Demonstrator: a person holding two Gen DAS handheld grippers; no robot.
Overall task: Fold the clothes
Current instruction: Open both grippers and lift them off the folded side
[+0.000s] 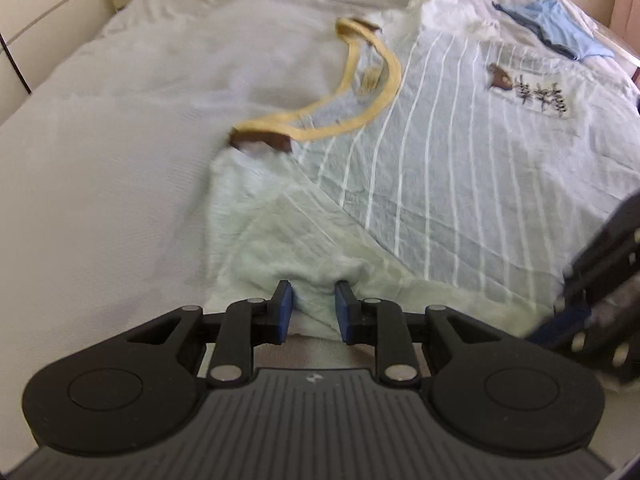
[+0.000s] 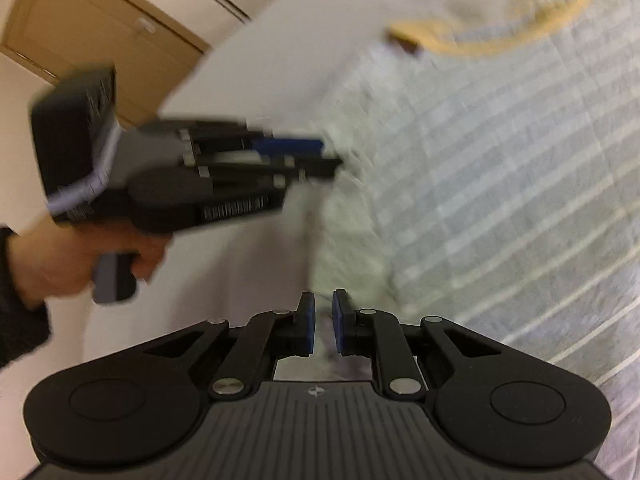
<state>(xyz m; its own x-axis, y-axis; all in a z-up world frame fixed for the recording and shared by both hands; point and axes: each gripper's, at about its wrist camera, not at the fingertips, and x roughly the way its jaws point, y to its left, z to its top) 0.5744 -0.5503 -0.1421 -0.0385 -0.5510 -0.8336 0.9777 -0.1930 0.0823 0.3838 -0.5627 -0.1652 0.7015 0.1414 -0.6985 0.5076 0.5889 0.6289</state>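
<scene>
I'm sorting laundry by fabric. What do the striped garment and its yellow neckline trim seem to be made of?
The striped garment looks like thin, matte woven cotton or a cotton blend: it creases finely and bunches softly between the left gripper fingers. The yellow trim looks like a flat ribbed band, probably knit; motion blur leaves that uncertain.

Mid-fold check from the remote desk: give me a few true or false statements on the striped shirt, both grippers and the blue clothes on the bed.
1. The left gripper has a bunch of the striped shirt between its fingers. True.
2. The shirt's collar is red. False: it is yellow.
3. The blue clothes lie on top of the shirt. False: they lie apart, farther up the bed.
4. The right gripper has its fingers close together on pale cloth. True.
</scene>
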